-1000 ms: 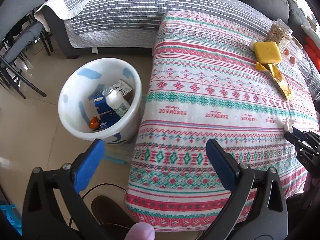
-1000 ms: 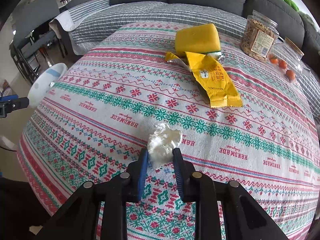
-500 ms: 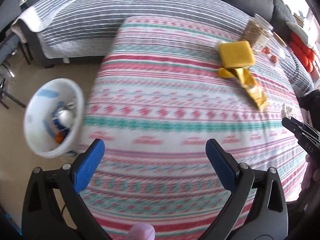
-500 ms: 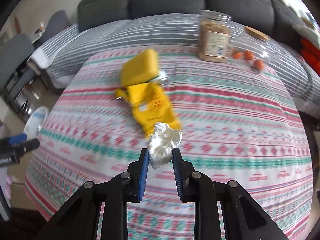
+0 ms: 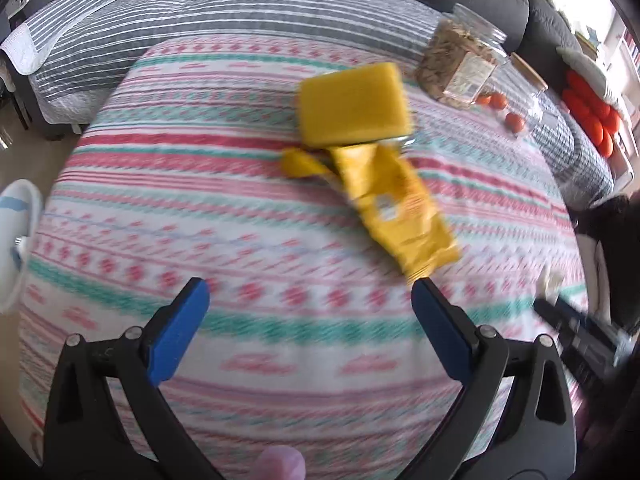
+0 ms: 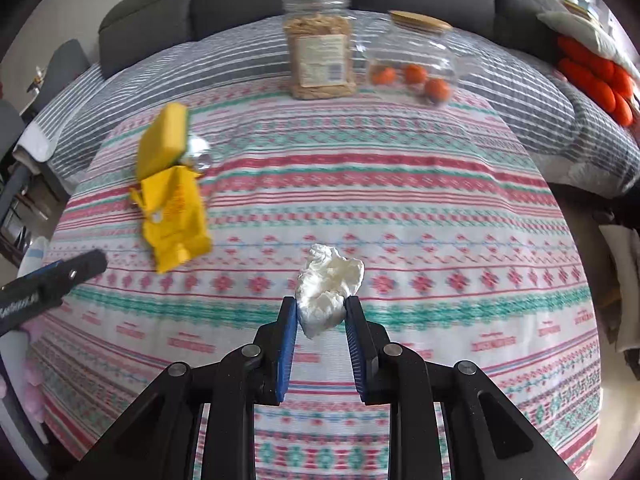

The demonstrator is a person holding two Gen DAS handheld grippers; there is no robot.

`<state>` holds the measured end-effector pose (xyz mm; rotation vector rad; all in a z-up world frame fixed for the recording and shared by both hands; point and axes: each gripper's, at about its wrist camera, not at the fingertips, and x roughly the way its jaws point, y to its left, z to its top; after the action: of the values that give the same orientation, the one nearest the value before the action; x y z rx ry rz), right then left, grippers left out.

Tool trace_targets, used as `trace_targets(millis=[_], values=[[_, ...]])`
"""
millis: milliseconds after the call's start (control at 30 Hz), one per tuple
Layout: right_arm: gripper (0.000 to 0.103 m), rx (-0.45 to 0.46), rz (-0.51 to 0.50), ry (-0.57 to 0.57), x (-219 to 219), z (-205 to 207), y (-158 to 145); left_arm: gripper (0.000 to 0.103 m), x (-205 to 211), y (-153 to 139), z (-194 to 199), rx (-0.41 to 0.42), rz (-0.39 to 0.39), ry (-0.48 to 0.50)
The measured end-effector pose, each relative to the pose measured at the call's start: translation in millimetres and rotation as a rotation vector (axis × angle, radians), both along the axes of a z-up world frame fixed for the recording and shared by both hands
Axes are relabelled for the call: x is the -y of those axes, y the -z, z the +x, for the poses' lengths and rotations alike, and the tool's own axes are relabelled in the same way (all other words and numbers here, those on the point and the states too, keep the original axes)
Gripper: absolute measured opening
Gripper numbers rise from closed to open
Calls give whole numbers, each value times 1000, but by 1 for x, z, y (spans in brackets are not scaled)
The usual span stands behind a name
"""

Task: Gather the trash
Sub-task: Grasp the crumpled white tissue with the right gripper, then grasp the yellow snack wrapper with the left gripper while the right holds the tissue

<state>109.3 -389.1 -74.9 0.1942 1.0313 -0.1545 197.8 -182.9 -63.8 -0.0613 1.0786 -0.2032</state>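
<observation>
I had the right gripper point(image 6: 320, 312) pinching a crumpled white tissue point(image 6: 329, 289) between its blue pads, held above the patterned tablecloth point(image 6: 400, 184); how far above it, I could not judge. My left gripper point(image 5: 310, 304) hung over the same cloth with its fingers spread wide and nothing between them.

Taking the yellow wrapper point(image 5: 394, 208) as my landmark: it lay flat on the cloth just beyond the left gripper's right-hand pad. A yellow sponge point(image 5: 354, 106) sat at its far end, touching or overlapping it; motion blur kept me from telling which. Something silvery point(image 6: 197, 152) showed beside the sponge, too smeared to name. Further back and to the wrapper's right stood a clear jar of brownish food point(image 6: 320, 50), and beside that a tipped glass jar point(image 6: 412, 60) with small orange-red fruits inside. Far left of the wrapper, the white bin point(image 5: 16, 240) was cut off by the frame edge, its contents hidden.
</observation>
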Motion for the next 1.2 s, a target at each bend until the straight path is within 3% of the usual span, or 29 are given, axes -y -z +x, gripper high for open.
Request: trace_targets(millis=[200, 400, 500, 733, 1100, 1200], values=[[25, 9, 12, 15, 17, -2, -2, 101, 52, 16, 10, 42, -17, -13], [25, -2, 14, 13, 25, -1, 2, 100, 64, 37, 18, 61, 17, -49], [25, -6, 12, 15, 26, 1, 3, 94, 68, 37, 17, 94, 40, -45], [25, 10, 14, 28, 27, 9, -4, 61, 58, 33, 10, 116, 28, -11], [25, 30, 9, -8, -1, 17, -14, 55, 19, 18, -2, 50, -63, 64], [25, 35, 7, -31, -16, 22, -17, 55, 4, 12, -7, 54, -54, 79]])
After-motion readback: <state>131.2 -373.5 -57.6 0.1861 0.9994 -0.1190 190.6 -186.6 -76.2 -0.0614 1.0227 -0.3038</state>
